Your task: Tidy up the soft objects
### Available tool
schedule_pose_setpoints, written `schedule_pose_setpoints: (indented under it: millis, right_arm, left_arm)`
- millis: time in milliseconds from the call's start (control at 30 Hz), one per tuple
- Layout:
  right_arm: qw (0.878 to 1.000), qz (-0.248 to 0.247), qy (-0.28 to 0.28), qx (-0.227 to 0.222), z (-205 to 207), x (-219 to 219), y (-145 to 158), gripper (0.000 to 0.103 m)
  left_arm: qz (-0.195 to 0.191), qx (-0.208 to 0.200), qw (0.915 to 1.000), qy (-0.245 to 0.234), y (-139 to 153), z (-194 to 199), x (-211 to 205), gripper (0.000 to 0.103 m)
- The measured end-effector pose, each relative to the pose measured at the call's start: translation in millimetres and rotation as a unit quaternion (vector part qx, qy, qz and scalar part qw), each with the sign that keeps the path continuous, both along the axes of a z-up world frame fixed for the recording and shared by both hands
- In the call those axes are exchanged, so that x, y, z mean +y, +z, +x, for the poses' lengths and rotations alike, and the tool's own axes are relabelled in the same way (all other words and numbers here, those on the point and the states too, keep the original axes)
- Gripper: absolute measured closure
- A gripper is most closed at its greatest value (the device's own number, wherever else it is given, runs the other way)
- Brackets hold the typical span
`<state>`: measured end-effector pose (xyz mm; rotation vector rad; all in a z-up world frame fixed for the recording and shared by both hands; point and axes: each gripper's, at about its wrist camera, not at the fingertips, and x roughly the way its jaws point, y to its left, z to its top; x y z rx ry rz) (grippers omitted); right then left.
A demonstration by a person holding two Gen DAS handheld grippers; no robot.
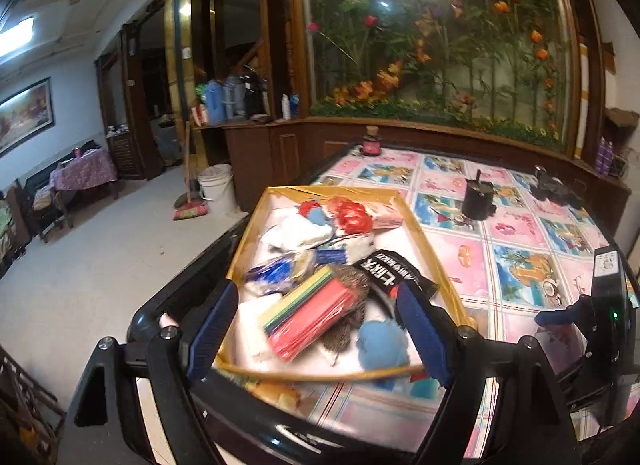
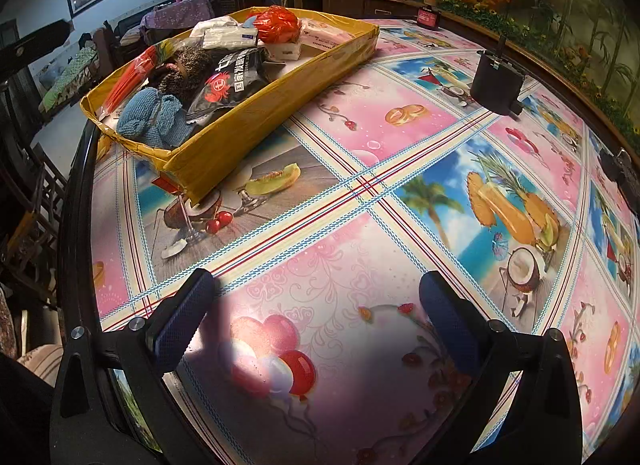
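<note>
A shallow yellow cardboard box stands on the table's left end. It holds a pack of red and coloured cloths, a brown scourer, a blue knitted piece, a black pouch, a red plastic bag and white tissue packs. My left gripper hovers open over the box's near end, its fingers either side of the cloth pack without pressing it. My right gripper stands wide open over bare tablecloth, nothing between its fingers.
A black cup stands mid-table, a small red jar at the far edge and dark items at the far right. The patterned tablecloth covers a black-rimmed table. A white bucket sits on the floor.
</note>
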<state>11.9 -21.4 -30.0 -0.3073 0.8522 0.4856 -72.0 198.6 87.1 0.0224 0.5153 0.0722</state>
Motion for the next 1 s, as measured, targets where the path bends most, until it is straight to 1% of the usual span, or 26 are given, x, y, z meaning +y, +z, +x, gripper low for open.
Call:
schedule_pose_setpoints:
  millis: [133,233,300,367,500,567,633,733,800,1000]
  right_arm:
    - [1.000,0.000,0.000,0.000,0.0,-0.1,0.0,0.000]
    - [1.000,0.000,0.000,0.000,0.1,-0.2,0.0,0.000]
    - [1.000,0.000,0.000,0.000,0.1,-0.2,0.1,0.000]
    - [1.000,0.001,0.000,0.000,0.1,0.1,0.1,0.000]
    - [1.000,0.001,0.000,0.000,-1.1,0.6,0.1,0.000]
    - [1.000,0.001,0.000,0.000,-1.0,0.3,0.0,0.000]
    - [1.000,0.001,0.000,0.000,-1.1,0.2,0.0,0.000]
    - [1.000,0.001,0.000,0.000,-1.4,0.7,0.0,0.000]
    - [1.000,0.001,0.000,0.000,-1.4,0.4,-0.1,0.000]
    - [1.000,0.000,-0.001,0.000,-1.6,1.2,-0.1,0.000]
  left_arm:
    - [-0.002,0.031,0.9980,-0.054,4.6,35.6,-14.3,0.021]
    - [0.015,0.049,0.9943,-0.093,4.7,58.9,-36.3,0.021]
    - [0.025,0.068,0.9912,-0.111,2.9,73.7,-49.2,0.021]
    - [0.023,0.093,0.9882,-0.120,0.5,87.9,-57.9,0.021]
    - [0.022,0.136,0.9844,-0.109,-2.8,104.6,-64.7,0.021]
    - [0.034,0.159,0.9817,-0.098,-8.9,110.6,-66.7,0.021]
    - [0.037,0.183,0.9781,-0.092,-15.4,114.9,-67.4,0.021]
    - [0.044,0.197,0.9762,-0.081,-23.0,116.1,-66.5,0.021]
    - [0.035,0.196,0.9769,-0.079,-24.4,114.7,-63.8,0.021]
    - [0.030,0.169,0.9824,-0.073,-27.3,99.0,-54.4,0.021]
